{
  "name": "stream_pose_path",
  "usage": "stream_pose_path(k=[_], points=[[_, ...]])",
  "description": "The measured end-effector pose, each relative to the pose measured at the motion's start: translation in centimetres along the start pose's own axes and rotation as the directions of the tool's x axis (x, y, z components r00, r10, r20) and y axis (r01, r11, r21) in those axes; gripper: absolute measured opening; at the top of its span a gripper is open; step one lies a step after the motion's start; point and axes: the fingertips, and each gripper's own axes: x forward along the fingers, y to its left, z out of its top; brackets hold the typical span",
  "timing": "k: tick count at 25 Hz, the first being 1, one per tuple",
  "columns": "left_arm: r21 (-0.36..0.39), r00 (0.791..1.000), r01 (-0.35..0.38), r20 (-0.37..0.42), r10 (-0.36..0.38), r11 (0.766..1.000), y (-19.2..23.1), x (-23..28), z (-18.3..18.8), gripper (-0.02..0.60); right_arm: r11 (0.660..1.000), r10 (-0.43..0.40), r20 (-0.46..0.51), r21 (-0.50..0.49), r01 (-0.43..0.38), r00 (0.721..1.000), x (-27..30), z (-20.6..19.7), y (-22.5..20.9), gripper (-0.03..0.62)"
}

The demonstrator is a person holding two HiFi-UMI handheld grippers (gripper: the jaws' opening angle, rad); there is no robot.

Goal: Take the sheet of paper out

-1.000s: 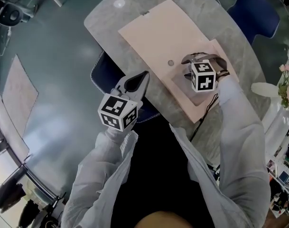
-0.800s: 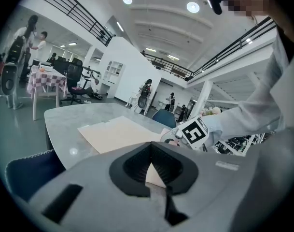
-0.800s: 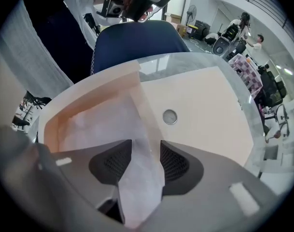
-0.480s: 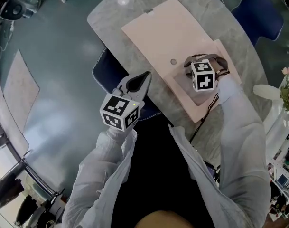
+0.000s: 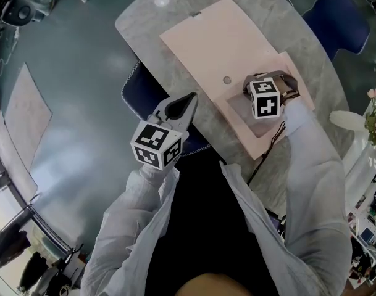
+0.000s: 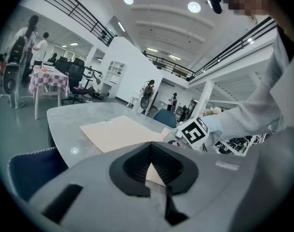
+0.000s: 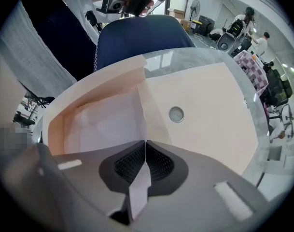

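Observation:
A pale pink envelope (image 5: 218, 42) lies on the grey marble table (image 5: 150, 17), its flap (image 5: 280, 66) folded open at the near right. A whitish sheet of paper (image 7: 101, 124) lies inside the open mouth. My right gripper (image 7: 145, 144) points straight down over that mouth (image 5: 265, 85). Its jaws have just been closing and are now shut on the sheet's edge, a white strip of which runs between the pads. My left gripper (image 5: 186, 98) hovers at the table's near edge, left of the envelope, shut on nothing (image 6: 150, 161).
The envelope's round clasp (image 5: 227, 79) sits just left of the right gripper. A blue chair (image 5: 141, 94) is tucked under the table's near edge, and another (image 5: 333, 14) stands at the far right. A white vase with flowers (image 5: 345, 117) stands to the right.
The right gripper's jaws have drawn together over the envelope's mouth, onto the sheet's edge. Neither hand has shifted.

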Motion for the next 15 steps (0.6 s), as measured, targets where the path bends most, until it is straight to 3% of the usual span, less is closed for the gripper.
stream_pose_path(k=[6,15], points=[[-0.003,1.0,-0.004,0.005,0.004,1.0,0.4,-0.1,0.2,0.0,1.0,-0.004,-0.007,-0.003,0.004,1.0,-0.1,-0.2,-0.4,0.017],[-0.004,1.0,-0.006,0.011,0.006,1.0,0.7,-0.4,0.6,0.0,0.996,-0.073,0.008,0.044,0.072,0.997,-0.8,0.2,-1.9,0.015]])
